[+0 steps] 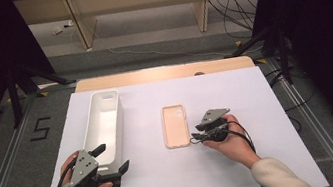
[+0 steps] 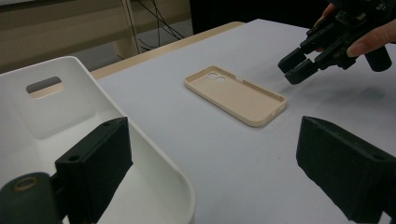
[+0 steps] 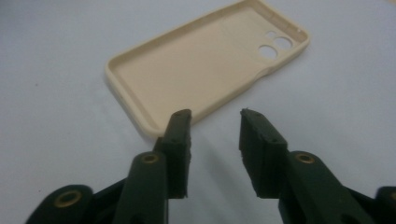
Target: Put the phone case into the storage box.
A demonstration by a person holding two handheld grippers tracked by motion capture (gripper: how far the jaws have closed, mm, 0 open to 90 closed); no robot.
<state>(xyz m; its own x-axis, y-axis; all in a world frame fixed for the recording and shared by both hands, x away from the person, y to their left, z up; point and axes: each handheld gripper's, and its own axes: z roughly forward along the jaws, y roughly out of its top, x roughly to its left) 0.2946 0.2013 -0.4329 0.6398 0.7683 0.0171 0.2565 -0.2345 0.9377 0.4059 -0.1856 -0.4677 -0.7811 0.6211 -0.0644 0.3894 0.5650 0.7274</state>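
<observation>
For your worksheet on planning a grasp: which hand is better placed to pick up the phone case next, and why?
The right. Its gripper sits open right beside the case, fingers aimed at its near edge. The left gripper is farther off, straddling the wall of the white bin.

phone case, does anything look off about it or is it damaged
Nothing stands out. The beige phone case lies flat, open side up, on the white sheet, square to its edges and apart from the white bin. No crack or bend shows. The right tongs are open beside it, not touching.
</observation>
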